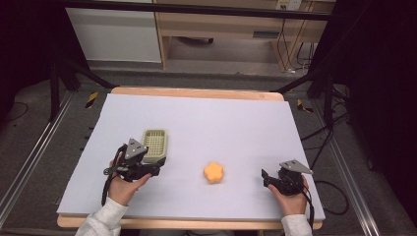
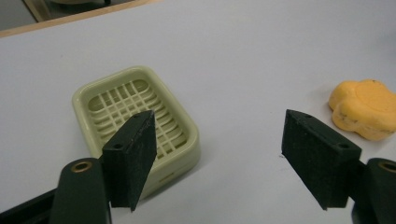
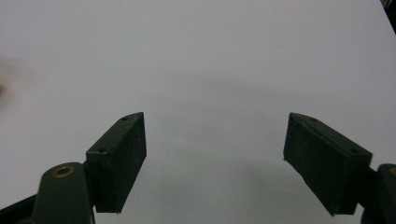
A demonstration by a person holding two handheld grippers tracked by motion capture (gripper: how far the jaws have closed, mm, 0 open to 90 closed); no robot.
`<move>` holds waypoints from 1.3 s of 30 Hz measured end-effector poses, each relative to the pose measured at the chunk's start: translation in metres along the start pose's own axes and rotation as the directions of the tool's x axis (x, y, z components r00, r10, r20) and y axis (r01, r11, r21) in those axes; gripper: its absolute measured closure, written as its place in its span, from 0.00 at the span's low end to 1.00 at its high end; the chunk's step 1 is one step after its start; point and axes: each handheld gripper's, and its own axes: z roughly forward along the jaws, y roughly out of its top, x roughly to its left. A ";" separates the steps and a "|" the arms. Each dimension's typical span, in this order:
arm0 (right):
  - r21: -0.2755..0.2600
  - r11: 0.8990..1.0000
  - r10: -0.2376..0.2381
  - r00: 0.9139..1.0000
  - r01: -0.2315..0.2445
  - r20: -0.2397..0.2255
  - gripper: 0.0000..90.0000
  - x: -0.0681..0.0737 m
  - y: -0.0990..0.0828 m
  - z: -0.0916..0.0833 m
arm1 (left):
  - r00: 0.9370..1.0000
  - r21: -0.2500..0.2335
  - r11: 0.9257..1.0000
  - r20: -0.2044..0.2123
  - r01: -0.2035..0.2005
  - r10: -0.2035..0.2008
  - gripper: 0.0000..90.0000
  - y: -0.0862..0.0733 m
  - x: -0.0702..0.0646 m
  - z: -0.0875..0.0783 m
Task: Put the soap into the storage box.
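Note:
A pale green slotted soap dish (image 1: 155, 145) lies on the lavender mat at the left. An orange flower-shaped sponge (image 1: 214, 172) sits near the middle front. My left gripper (image 1: 156, 168) hovers just in front of the dish and is open. In the left gripper view its jaws (image 2: 219, 140) stand apart over bare mat, with the dish (image 2: 135, 112) behind the left jaw and the sponge (image 2: 364, 109) off to the right. At the front right, my right gripper (image 1: 266, 178) points left toward the sponge. In the right gripper view it (image 3: 215, 144) is open with nothing between its jaws.
The lavender mat (image 1: 206, 118) covers a wooden table whose edge (image 1: 196, 92) shows at the back. Black frame legs stand at both far corners. Cables (image 1: 324, 142) trail on the floor at the right. Wooden furniture stands beyond the table.

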 end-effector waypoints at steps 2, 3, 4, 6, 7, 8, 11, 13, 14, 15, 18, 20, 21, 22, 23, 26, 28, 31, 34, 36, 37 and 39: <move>0.000 1.000 -0.001 1.000 0.001 0.001 0.24 0.001 0.000 0.001 | 1.000 -0.001 1.000 0.010 -0.005 0.005 0.29 0.003 -0.005 0.002; -0.002 1.000 0.000 1.000 0.000 0.002 0.24 0.001 0.001 0.001 | 1.000 -0.002 1.000 0.017 -0.010 0.010 0.29 0.006 -0.008 0.004; -0.004 1.000 0.002 1.000 -0.002 0.001 0.24 0.001 0.001 0.001 | 1.000 -0.004 1.000 0.021 -0.012 0.012 0.29 0.008 -0.010 0.005; -0.007 1.000 0.000 1.000 0.000 0.002 0.24 0.001 0.002 0.001 | 0.999 -0.004 1.000 0.036 -0.024 0.024 0.29 0.013 -0.017 0.008; -0.006 1.000 0.003 1.000 -0.003 -0.001 0.24 0.001 0.002 0.001 | 0.999 -0.004 1.000 0.036 -0.024 0.024 0.29 0.013 -0.017 0.008; -0.007 1.000 0.003 1.000 -0.003 0.000 0.24 0.002 0.002 0.001 | 0.998 0.000 0.999 0.045 -0.039 0.039 0.29 0.016 -0.021 0.010; -0.005 1.000 0.003 1.000 -0.003 -0.001 0.24 0.002 0.003 0.002 | 0.997 0.004 0.998 0.059 -0.057 0.057 0.28 0.022 -0.030 0.015; -0.003 1.000 -0.001 1.000 0.001 0.000 0.24 0.002 0.003 0.003 | 0.995 0.009 0.998 0.072 -0.068 0.067 0.28 0.024 -0.036 0.019; -0.003 1.000 -0.003 1.000 0.003 0.000 0.24 0.002 0.003 0.003 | 0.995 0.011 0.997 0.078 -0.070 0.069 0.28 0.025 -0.039 0.021; -0.003 1.000 -0.002 1.000 0.002 -0.001 0.24 0.002 0.003 0.003 | 0.994 0.014 0.997 0.084 -0.075 0.074 0.28 0.026 -0.042 0.023; -0.007 1.000 -0.002 1.000 0.002 -0.001 0.24 0.002 0.003 0.003 | 0.991 0.028 0.995 0.098 -0.097 0.094 0.28 0.029 -0.049 0.028; -0.005 1.000 -0.002 1.000 0.002 -0.004 0.24 0.002 0.003 0.003 | 0.989 0.037 0.994 0.107 -0.105 0.100 0.28 0.030 -0.053 0.031; -0.002 1.000 -0.003 1.000 0.003 -0.005 0.24 0.003 0.003 0.003 | 0.988 0.040 0.993 0.110 -0.111 0.106 0.27 0.031 -0.056 0.032; 0.000 1.000 -0.004 1.000 0.004 -0.006 0.24 0.003 0.003 0.003 | 0.987 0.044 0.992 0.115 -0.117 0.111 0.27 0.032 -0.057 0.034; 0.000 1.000 -0.004 1.000 0.004 -0.007 0.24 0.003 0.003 0.004 | 0.986 0.051 0.991 0.120 -0.123 0.116 0.27 0.033 -0.059 0.035; -0.004 1.000 -0.006 1.000 0.006 -0.004 0.23 0.003 0.004 0.003 | 0.983 0.057 0.989 0.129 -0.138 0.129 0.27 0.036 -0.065 0.039; -0.003 1.000 -0.006 1.000 0.006 -0.005 0.23 0.003 0.003 0.003 | 0.981 0.066 0.987 0.138 -0.149 0.139 0.27 0.037 -0.069 0.042; -0.004 1.000 -0.005 1.000 0.005 -0.008 0.23 0.003 0.003 0.003 | 0.977 0.069 0.985 0.154 -0.157 0.145 0.27 0.038 -0.074 0.046; -0.007 1.000 -0.006 1.000 0.006 -0.009 0.23 0.003 0.004 0.003 | 0.975 0.075 0.983 0.162 -0.167 0.153 0.27 0.038 -0.079 0.051; -0.008 1.000 -0.004 1.000 0.003 -0.011 0.23 0.003 0.004 0.002 | 0.974 0.082 0.982 0.167 -0.171 0.155 0.27 0.039 -0.081 0.054; -0.007 1.000 -0.005 1.000 0.005 -0.011 0.23 0.003 0.003 0.003 | 0.973 0.085 0.981 0.168 -0.173 0.156 0.26 0.039 -0.082 0.055; -0.003 1.000 -0.004 1.000 0.004 -0.013 0.24 0.003 0.003 0.003 | 0.972 0.090 0.980 0.172 -0.175 0.158 0.26 0.040 -0.085 0.058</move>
